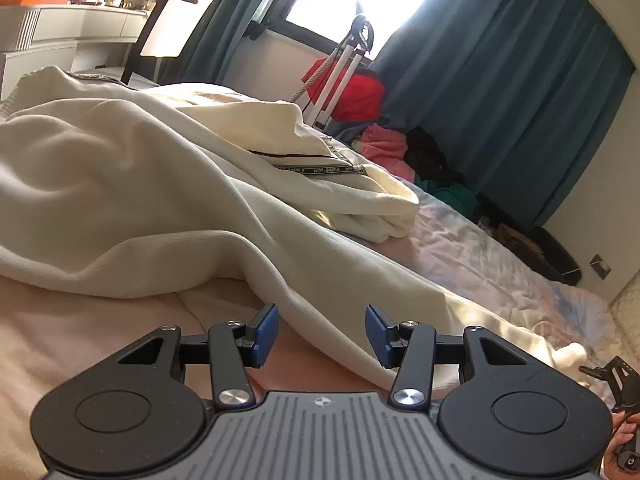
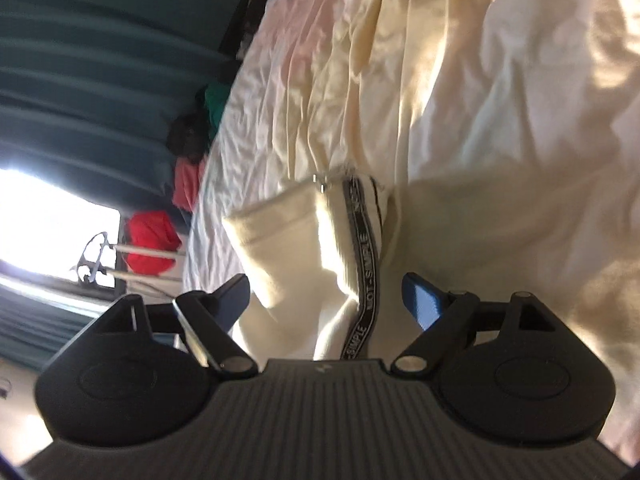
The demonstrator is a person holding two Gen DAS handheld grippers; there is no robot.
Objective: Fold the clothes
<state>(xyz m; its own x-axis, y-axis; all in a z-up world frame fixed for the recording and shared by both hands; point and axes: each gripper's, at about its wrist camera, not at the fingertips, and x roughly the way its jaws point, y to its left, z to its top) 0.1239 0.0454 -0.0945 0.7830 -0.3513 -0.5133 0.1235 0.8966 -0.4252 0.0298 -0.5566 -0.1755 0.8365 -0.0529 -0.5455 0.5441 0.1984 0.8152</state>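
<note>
A cream garment [image 1: 132, 168] is lying crumpled across the bed [image 1: 480, 256], occupying the left and centre of the left wrist view. A fold carrying a black lettered tape [image 1: 320, 169] is resting on top of it toward the middle. The left gripper [image 1: 322, 330] is hovering low over the garment's near edge, its blue pads [image 1: 266, 330] standing apart; cloth is running between them, but neither pad is pressing on it. Further right, a heap of red, pink and green clothes [image 1: 384, 144] is sitting beside the teal curtain [image 1: 520, 100].

In the right wrist view, the right gripper [image 2: 326, 304] is holding its jaws wide apart over the taped fold [image 2: 360, 264], gripping nothing. That picture is showing the scene rolled sideways and slightly blurred.
</note>
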